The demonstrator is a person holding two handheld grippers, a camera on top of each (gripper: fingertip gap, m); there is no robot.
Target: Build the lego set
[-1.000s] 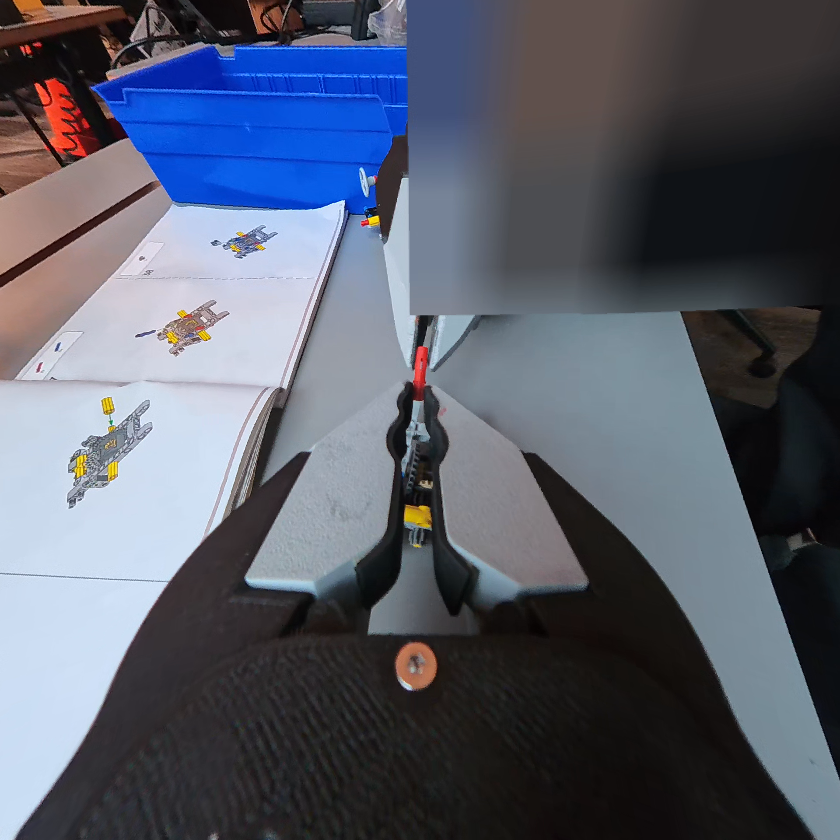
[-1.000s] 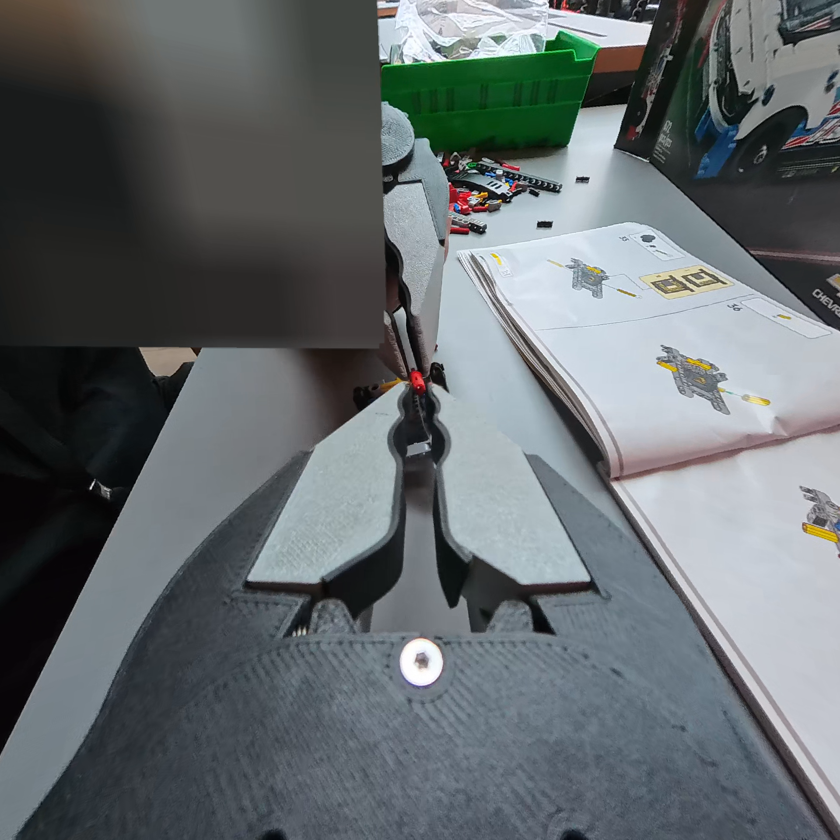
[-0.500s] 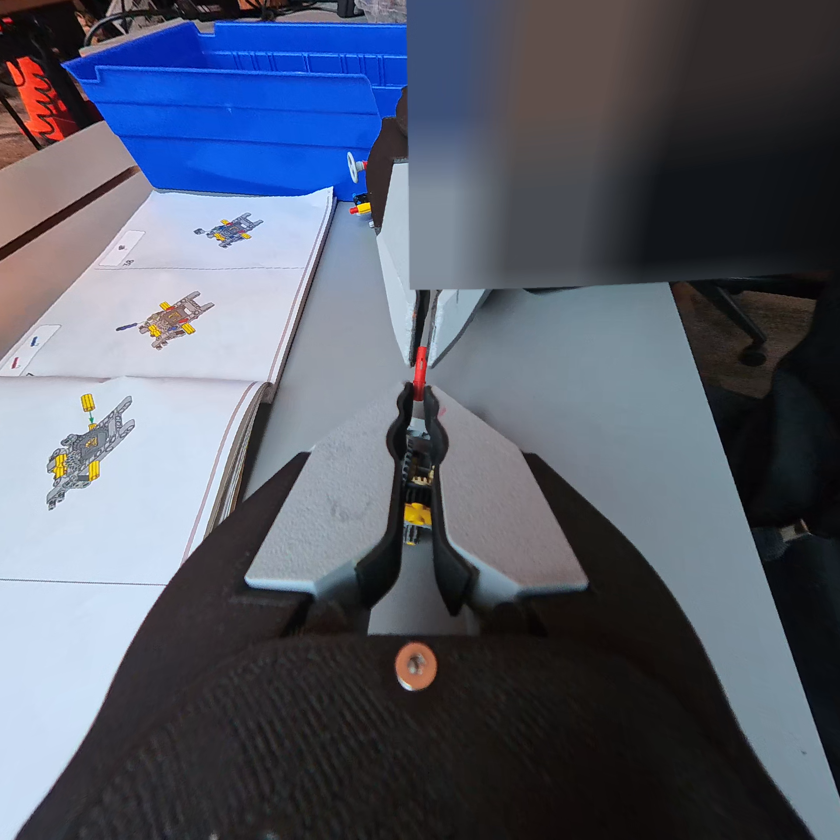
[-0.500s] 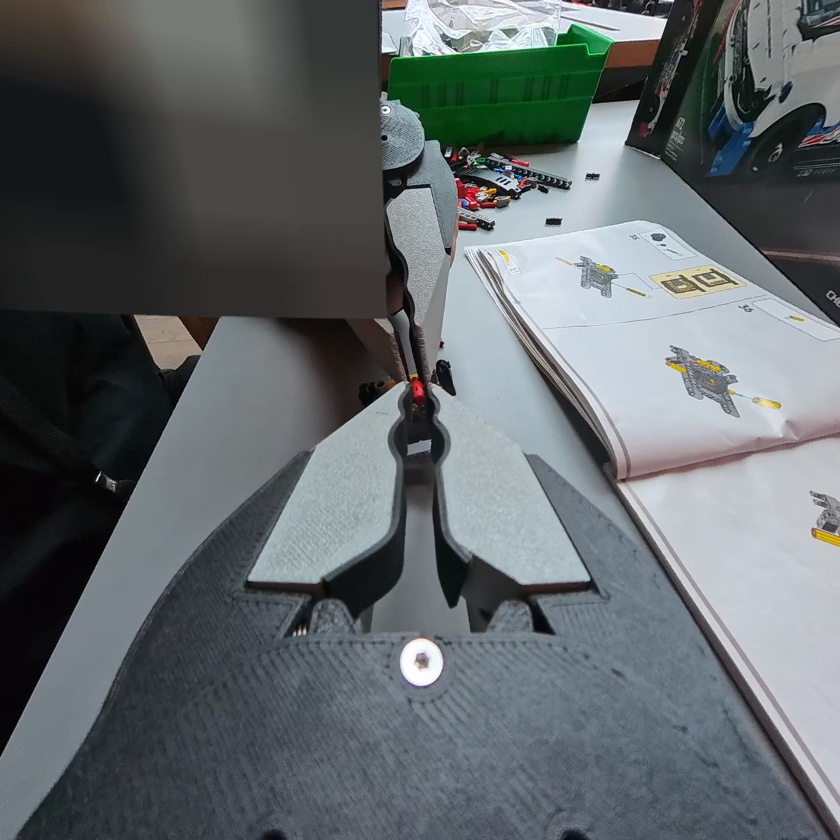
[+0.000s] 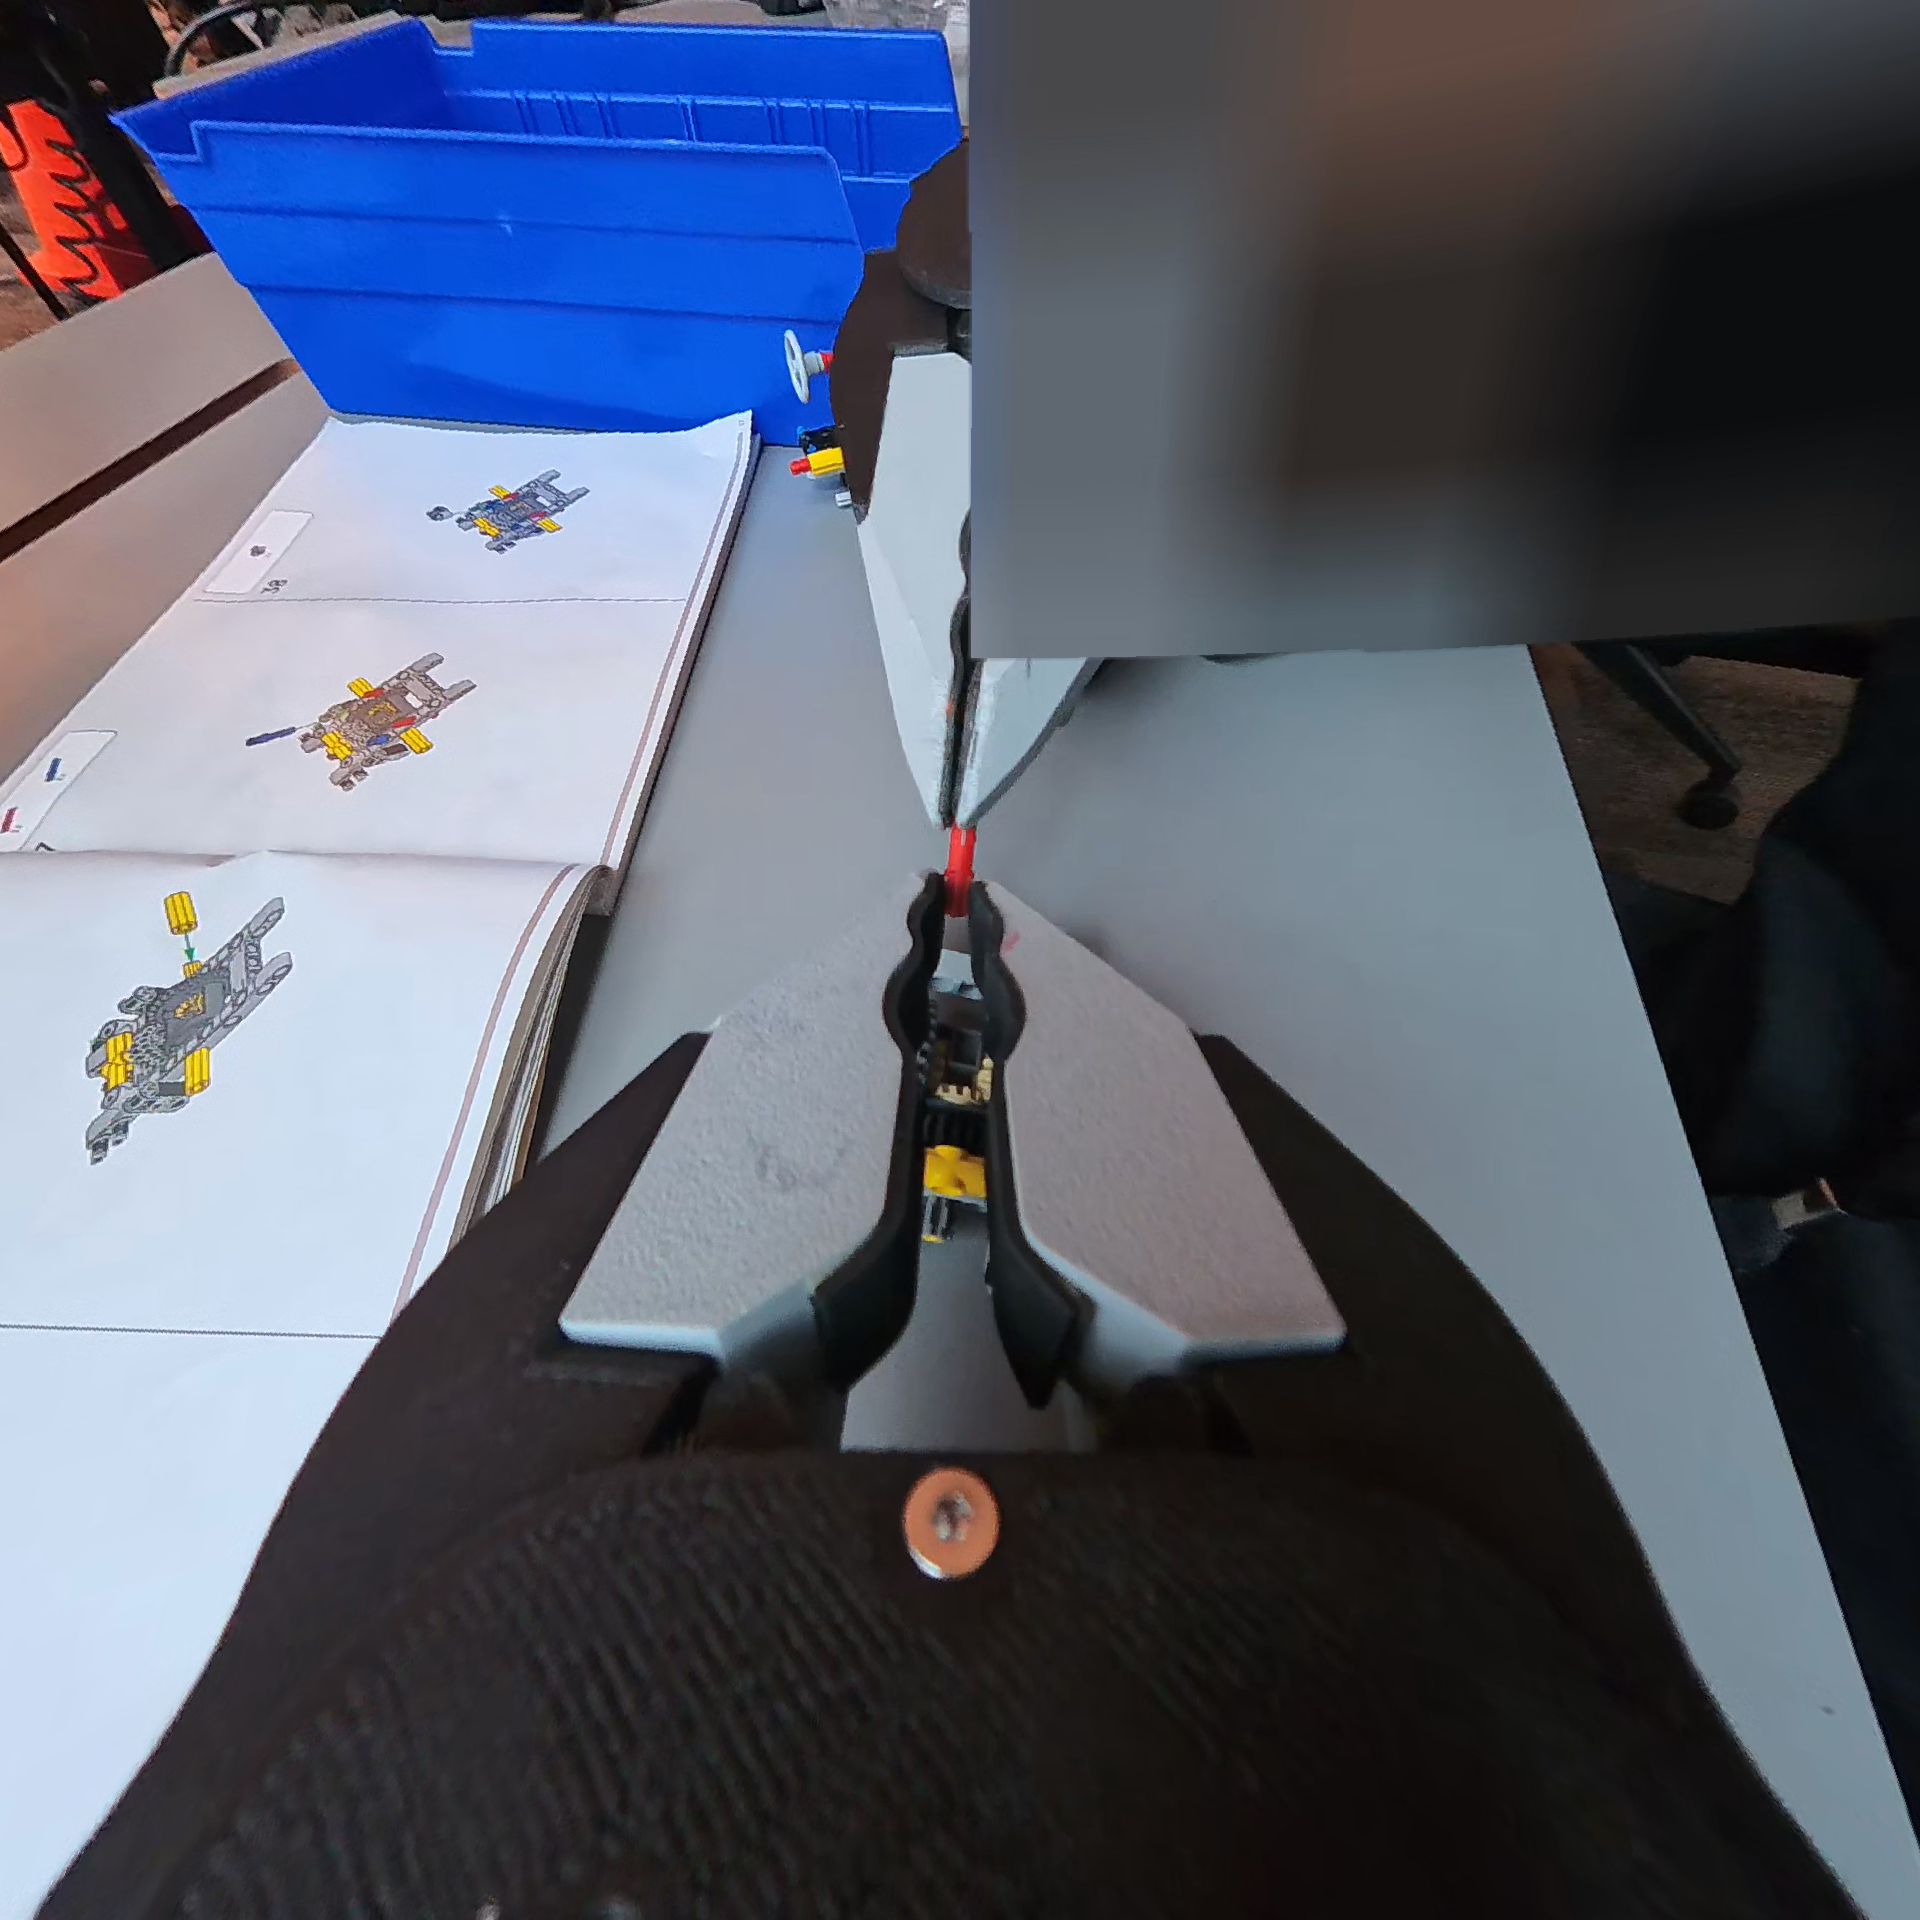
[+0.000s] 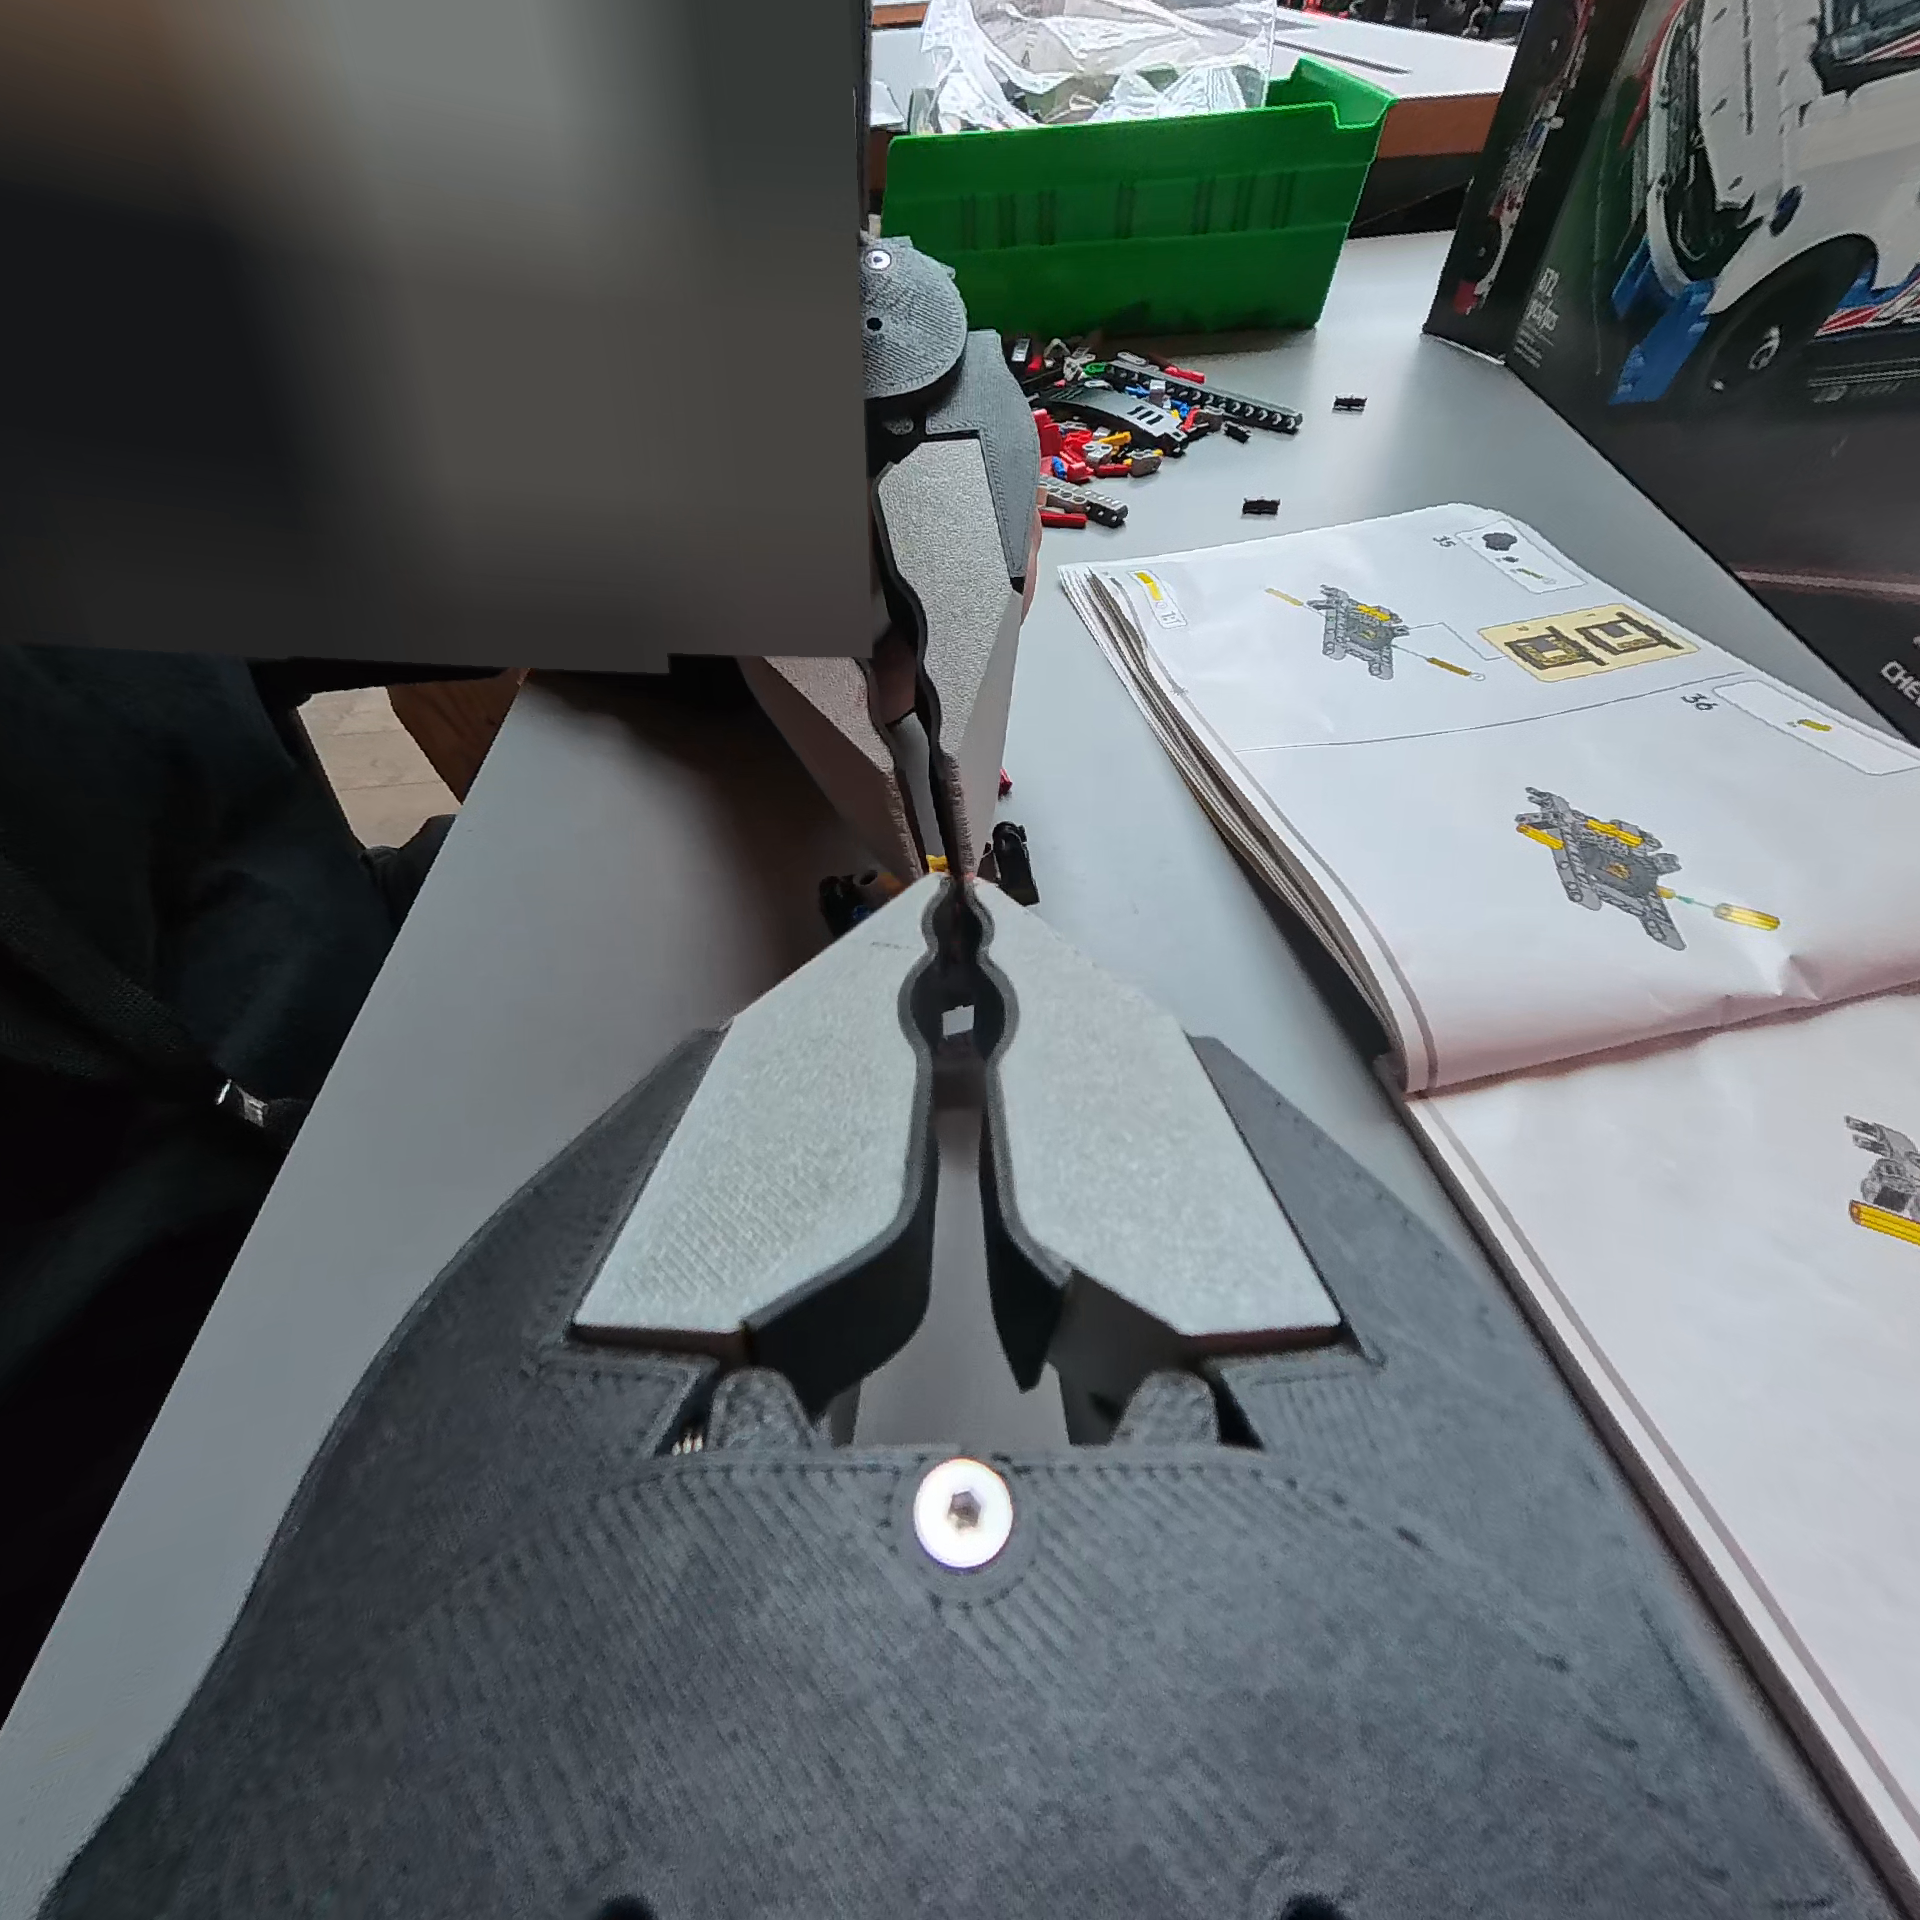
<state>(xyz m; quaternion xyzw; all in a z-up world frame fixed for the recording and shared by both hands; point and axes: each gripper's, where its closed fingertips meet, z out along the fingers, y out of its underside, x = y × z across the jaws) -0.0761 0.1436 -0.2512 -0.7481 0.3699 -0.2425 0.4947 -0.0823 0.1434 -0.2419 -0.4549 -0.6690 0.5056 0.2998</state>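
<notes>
Blue plastic bin [image 5: 540, 239], contents hidden; green plastic bin [image 6: 1132, 197] holding clear bags, beyond open instruction booklet [image 6: 1507, 790]. Left gripper [image 5: 957, 906] clamps grey-yellow lego assembly [image 5: 954, 1122]; right gripper [image 6: 957, 885] pinches its red pin [image 5: 959, 871] beside the booklet.

The left gripper [image 5: 957, 914] and right gripper [image 6: 954, 894] meet tip to tip above the tabletop [image 5: 1299, 935] — each with its fingers [image 5: 920, 940] drawn close together, clamped on a part.
</notes>
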